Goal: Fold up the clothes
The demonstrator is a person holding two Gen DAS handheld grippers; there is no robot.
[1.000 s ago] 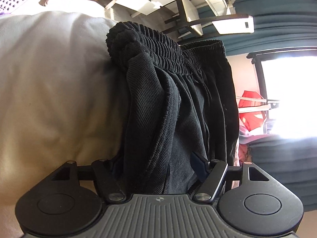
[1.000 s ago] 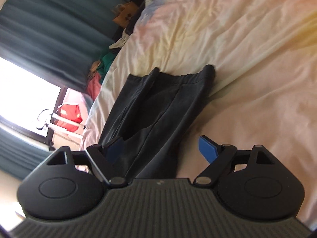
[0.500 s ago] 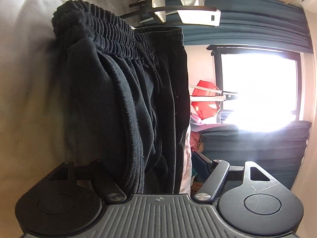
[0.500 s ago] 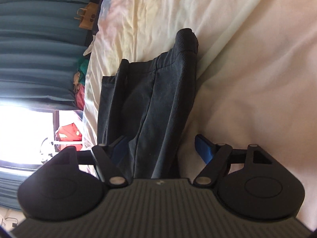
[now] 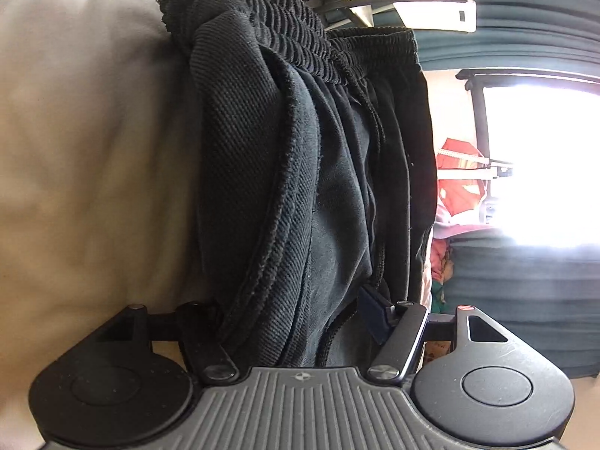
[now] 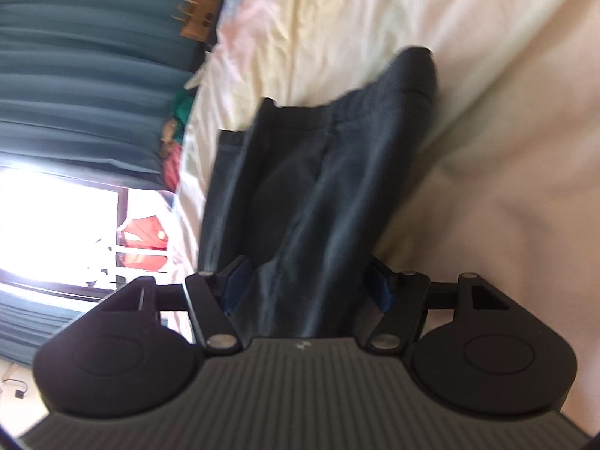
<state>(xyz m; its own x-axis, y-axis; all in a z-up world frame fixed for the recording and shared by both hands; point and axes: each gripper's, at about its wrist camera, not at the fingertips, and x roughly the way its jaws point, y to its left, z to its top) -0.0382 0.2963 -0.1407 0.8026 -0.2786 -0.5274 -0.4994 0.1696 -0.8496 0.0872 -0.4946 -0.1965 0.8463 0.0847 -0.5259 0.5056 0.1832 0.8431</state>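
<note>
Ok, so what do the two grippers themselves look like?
Both match: the left gripper and right gripper have a grey ribbed body, black rounded side housings with circular caps, black linkage arms with silver pivot screws, and blue finger pads. No cables or sleeves show.

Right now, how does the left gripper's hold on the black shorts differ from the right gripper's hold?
The left gripper grips thick, bunched folds of the black shorts, with the ribbed elastic waistband ahead of it. The right gripper grips flatter, smoother cloth, and the shorts' hem edge lies ahead on the cream bedsheet. The left view is sharp; the right is motion-blurred. Both have cloth between their fingers.
</note>
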